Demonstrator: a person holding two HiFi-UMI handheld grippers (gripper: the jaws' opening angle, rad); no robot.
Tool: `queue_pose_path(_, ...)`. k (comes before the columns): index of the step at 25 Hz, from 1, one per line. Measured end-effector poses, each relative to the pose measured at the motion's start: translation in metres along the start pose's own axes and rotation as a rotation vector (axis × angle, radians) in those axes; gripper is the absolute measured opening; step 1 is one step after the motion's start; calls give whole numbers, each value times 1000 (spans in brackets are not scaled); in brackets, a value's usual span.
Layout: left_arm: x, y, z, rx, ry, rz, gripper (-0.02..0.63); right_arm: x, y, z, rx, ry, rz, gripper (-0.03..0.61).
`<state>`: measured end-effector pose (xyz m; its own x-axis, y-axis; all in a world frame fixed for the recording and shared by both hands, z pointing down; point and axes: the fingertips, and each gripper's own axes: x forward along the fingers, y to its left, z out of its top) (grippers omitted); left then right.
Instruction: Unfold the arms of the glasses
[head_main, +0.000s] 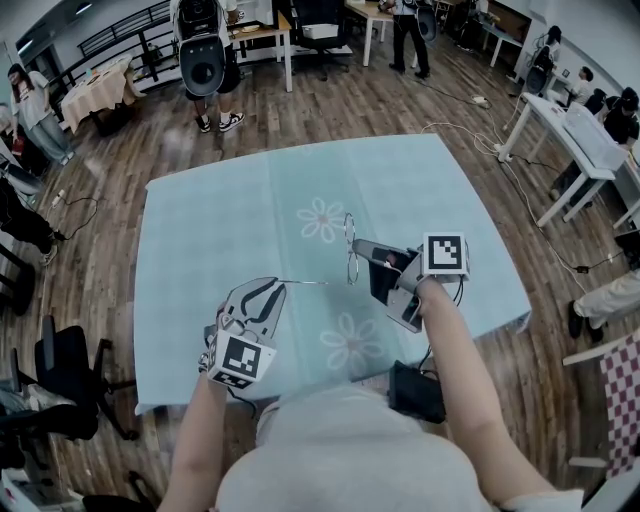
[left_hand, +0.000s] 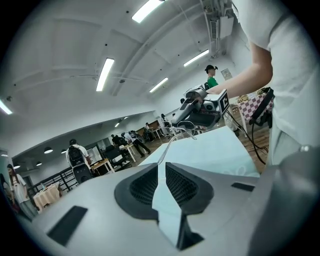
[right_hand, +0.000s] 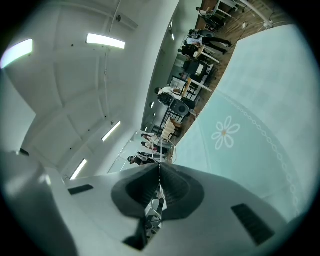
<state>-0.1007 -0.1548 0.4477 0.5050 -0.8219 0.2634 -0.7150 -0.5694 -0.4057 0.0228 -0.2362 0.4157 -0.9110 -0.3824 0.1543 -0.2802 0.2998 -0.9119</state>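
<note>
Where the glasses hang: the glasses (head_main: 350, 250) are in the air over the middle of the tablecloth (head_main: 220, 230), clear of it. The lenses stand on edge, one toward the tablecloth's far edge and one toward its near edge.
Unfolded arm: one thin arm (head_main: 315, 283) runs straight out from the lens nearer the near edge, toward the tablecloth's left side. It is roughly level and ends at the left gripper.
Other arm: no view shows how it lies.
Left gripper: the left gripper (head_main: 275, 287) is above the near-left part of the tablecloth. Its jaws are drawn to a narrow slit with the arm's end pinched at their tips. In the left gripper view the arm leads away from that slit to the frame.
Right gripper: the right gripper (head_main: 362, 250) is above the tablecloth right of its middle. Its jaws are pressed together on the frame, and in the right gripper view a wire rim sticks out past the tips.
Cloth: pale blue, with a white flower print (head_main: 322, 220) lying just left of the glasses toward the far edge.
Surroundings: wooden floor (head_main: 330, 105) all round the tablecloth, and a person (head_main: 205, 60) standing beyond its far edge.
</note>
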Motion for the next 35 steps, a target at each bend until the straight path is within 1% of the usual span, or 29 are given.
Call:
queue_pose_path(3,-2,-1,-1,-3,2,-4,41,1,1,0,-7,4,8,11)
queue_pose_path(6,-1,1,-6,-6,17,10,41,3,3,-5,-28,47,22,11)
queue_pose_path(9,-1,5,-10,-23,23,21,41,7,8,-11,-28,77,44,11)
queue_pose_path(13,0,10,-9,-35,16,38,41,7,10,-12,-23,82,49,11)
queue_pose_path(16,2,18,-6,-53,9,55,63,7,12,-8,-14,60,58,11)
queue_pose_path(19,4,24,-7,-75,16,60,110,6,16,-5,-6,34,86,11)
queue_pose_path(22,10,30,-13,-128,22,31,172,5,22,-3,12,8,117,11)
queue_pose_path(25,16,36,-17,-230,0,-17,187,3,20,-1,5,0,114,11)
queue_pose_path(27,19,36,-16,-270,-15,-47,201,3,23,-1,5,-1,116,11)
queue_pose_path(31,28,27,-10,-273,-33,-90,222,2,25,1,40,-19,125,11)
queue_pose_path(35,34,16,-4,-283,-75,-116,249,4,24,2,91,-42,151,11)
